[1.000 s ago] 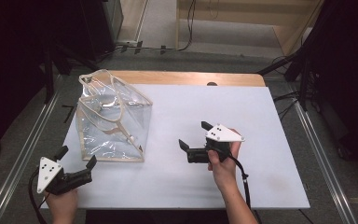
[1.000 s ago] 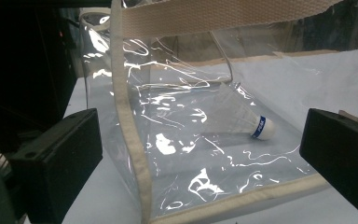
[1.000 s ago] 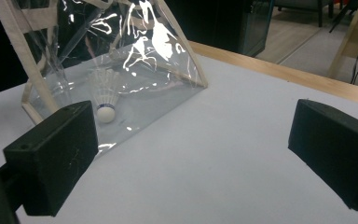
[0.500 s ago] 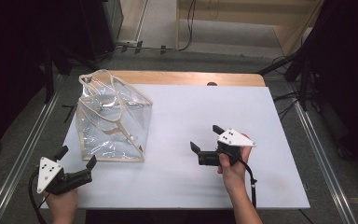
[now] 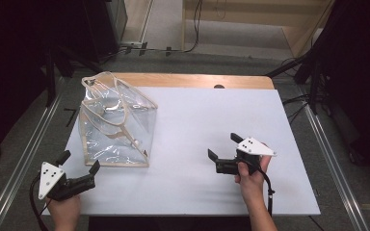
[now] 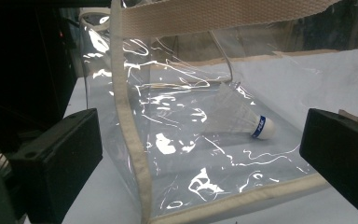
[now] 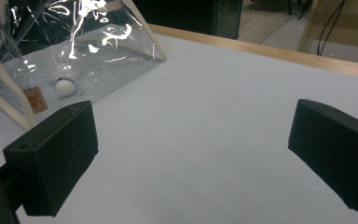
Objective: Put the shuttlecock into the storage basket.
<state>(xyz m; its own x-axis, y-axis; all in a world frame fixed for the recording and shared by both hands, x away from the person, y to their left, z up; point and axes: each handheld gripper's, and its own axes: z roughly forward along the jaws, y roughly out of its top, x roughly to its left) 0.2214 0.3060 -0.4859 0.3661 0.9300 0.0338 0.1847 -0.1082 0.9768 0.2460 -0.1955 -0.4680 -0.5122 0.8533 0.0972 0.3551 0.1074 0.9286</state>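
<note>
- Both pairs of jaws stand spread wide with nothing between them; in the right gripper view I see bare white table between my two black jaws, and in the left gripper view my jaws frame the corner of the clear bag.
- Since a second ago my right gripper (image 5: 225,153) has drawn back from the middle of the table toward the near right edge, widening its gap from the clear bag (image 5: 115,126). My left gripper (image 5: 79,163) has not moved.
- I read that retreat as the right hand's part being finished: the shuttlecock (image 6: 242,119) already lies inside the bag, on its floor, cork tip pointing toward the near wall.
- From the right gripper view, the shuttlecock (image 7: 64,80) shows through the plastic, well apart from my jaws.
- My left gripper sits just beside the bag's near left corner, not touching it, angled up and to the right.
- My right hand (image 5: 252,179) grips its handle low, forearm coming in from the bottom edge, jaws pointing left toward the bag, cable trailing behind.
- The white table (image 5: 212,120) lies bare between the bag and my right gripper.
</note>
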